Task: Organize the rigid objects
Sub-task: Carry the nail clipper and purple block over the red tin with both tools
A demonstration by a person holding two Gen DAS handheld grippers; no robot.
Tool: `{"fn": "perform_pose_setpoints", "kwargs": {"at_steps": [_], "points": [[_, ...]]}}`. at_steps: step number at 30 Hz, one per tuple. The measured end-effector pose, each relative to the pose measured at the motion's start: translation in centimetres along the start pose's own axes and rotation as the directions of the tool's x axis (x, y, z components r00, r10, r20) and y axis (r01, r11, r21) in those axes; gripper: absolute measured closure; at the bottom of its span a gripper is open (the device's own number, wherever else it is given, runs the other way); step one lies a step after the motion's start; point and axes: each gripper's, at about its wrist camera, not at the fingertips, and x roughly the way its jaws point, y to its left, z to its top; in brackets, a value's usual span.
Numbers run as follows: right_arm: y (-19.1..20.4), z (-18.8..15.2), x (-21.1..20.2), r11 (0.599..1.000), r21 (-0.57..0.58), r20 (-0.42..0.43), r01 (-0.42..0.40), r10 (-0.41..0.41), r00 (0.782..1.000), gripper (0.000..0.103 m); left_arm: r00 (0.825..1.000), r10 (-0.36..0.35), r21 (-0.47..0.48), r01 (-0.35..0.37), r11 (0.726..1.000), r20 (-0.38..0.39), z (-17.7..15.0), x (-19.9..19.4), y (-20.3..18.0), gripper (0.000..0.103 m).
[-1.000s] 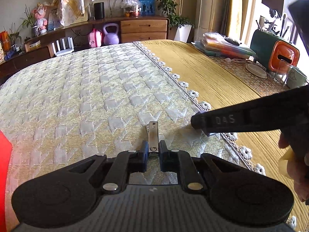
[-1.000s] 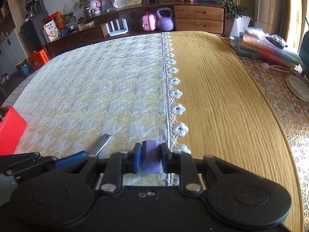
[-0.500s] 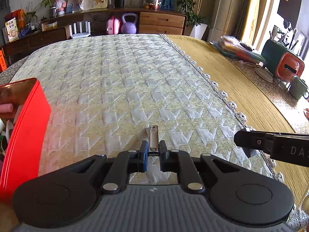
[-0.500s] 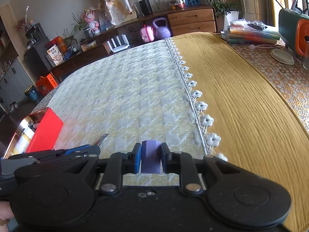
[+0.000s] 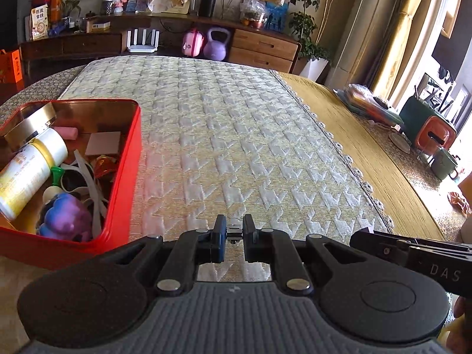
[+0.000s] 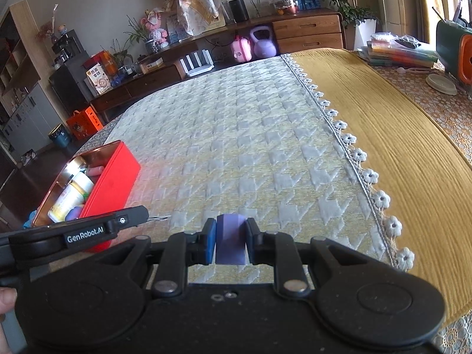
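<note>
**Both loads now at the red tin**

Your left gripper (image 5: pixel 234 233) has its jaws clamped tight on a small metal piece, most likely the nail clipper (image 5: pixel 234 234), though from this angle only its near end shows between the pads. Your right gripper (image 6: pixel 231 243) is closed on the purple block (image 6: pixel 230 242), which sits squarely between the blue pads and stands out a little beyond them. Neither grip has changed over the last second.

What has changed is the view. A second ago the left camera saw only the quilted cloth and a sliver of red at the edge; now the open red tin (image 5: pixel 124 194) fills its left side, just beside the jaws. In the right camera the tin (image 6: pixel 113 183) has come in from the edge too, and lies past the left gripper's tip.

The tin already holds a white bottle (image 5: pixel 32 168), a purple toy (image 5: pixel 66 215), a pink piece and other odds and ends, so it reads as the collecting place. You are carrying both items towards it; the left one looks closest to release. Expect little free floor inside, so pick a gap before opening.
</note>
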Motion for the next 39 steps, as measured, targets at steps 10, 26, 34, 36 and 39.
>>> {"fn": "perform_pose_setpoints", "kwargs": {"at_steps": [10,26,34,36,39], "points": [[3.9,0.6,-0.7,0.998,-0.028,-0.007,-0.051,0.051,0.999,0.083,0.997,-0.072,-0.045,0.074,0.996,0.034,1.6,-3.3,3.2,0.092],[11.5,2.7,0.9,0.979,-0.13,-0.021,-0.157,0.155,0.988,0.082,0.988,-0.041,-0.215,0.073,0.974,0.148,5.5,-6.8,12.2,0.092],[16.2,4.3,3.4,0.946,-0.27,-0.046,-0.181,0.175,0.984,0.083,0.986,0.01,-0.274,0.036,0.961,0.165,5.6,-6.3,15.6,0.092],[17.4,4.7,4.5,0.932,-0.313,-0.057,-0.182,0.173,0.983,0.083,0.987,0.022,-0.279,0.024,0.96,0.161,5.5,-5.9,16.1,0.092],[19.2,5.4,6.4,0.904,-0.394,-0.063,-0.167,0.154,0.986,0.083,0.988,0.036,-0.281,0.008,0.96,0.152,5.0,-5.4,16.8,0.092]]}}
